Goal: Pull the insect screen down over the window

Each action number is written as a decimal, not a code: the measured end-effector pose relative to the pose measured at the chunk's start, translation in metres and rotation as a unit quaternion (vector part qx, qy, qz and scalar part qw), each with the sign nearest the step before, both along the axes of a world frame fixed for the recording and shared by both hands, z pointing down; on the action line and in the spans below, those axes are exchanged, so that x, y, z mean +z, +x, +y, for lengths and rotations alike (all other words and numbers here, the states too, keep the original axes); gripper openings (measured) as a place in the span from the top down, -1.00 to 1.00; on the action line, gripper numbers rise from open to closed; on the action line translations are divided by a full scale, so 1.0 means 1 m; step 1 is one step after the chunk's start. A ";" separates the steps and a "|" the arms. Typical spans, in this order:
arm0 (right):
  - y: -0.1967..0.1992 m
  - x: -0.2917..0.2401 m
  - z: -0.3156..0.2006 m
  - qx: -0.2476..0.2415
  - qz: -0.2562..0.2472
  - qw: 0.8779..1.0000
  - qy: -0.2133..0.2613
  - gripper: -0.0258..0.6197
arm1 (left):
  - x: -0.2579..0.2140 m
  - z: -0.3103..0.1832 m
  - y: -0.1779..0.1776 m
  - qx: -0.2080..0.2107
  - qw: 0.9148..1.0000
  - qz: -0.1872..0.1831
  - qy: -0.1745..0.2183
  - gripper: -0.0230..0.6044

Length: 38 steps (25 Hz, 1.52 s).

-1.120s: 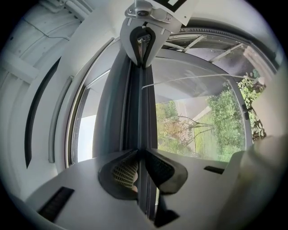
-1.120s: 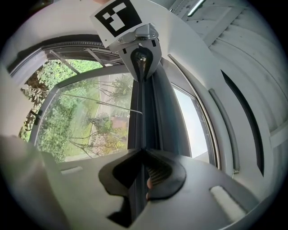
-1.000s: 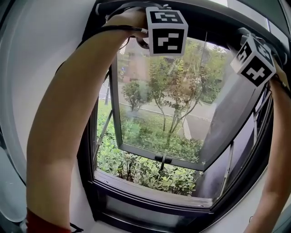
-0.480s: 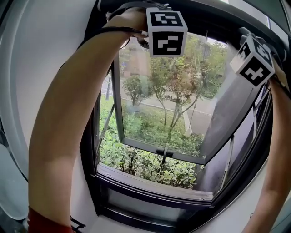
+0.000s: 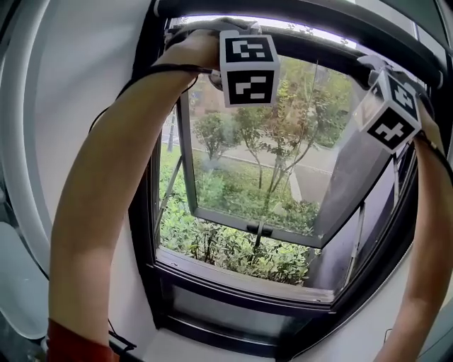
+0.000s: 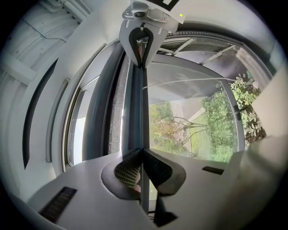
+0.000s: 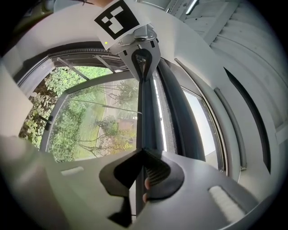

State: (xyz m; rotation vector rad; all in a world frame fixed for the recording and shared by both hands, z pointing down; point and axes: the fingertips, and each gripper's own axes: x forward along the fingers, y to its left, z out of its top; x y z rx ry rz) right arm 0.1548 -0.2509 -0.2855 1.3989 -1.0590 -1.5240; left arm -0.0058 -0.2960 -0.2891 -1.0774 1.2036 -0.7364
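Left gripper [image 6: 142, 155], right gripper [image 7: 143, 156] both clamped tight on insect screen pull bar [image 6: 137, 108] (arms raised), above open window [image 5: 241, 225].

Head view facing window [image 5: 248, 177]; gripper views along screen bar [image 6: 137, 112]

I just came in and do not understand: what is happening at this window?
A person, arms raised, holds a tool in each hand. The left tool and the right tool are both shut on the insect screen's dark bar at the top of the frame. The screen is not yet down; the sash stands open outward.
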 end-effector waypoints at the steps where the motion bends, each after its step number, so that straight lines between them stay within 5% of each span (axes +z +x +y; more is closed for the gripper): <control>1: 0.001 0.004 -0.001 0.000 0.001 1.000 -0.004 0.83 | 0.003 0.000 0.000 0.001 1.000 -0.001 -0.001 0.85; 38: -0.002 0.124 0.001 -0.042 0.005 0.999 -0.014 0.83 | 0.123 0.006 -0.006 0.024 0.999 -0.012 -0.018 0.85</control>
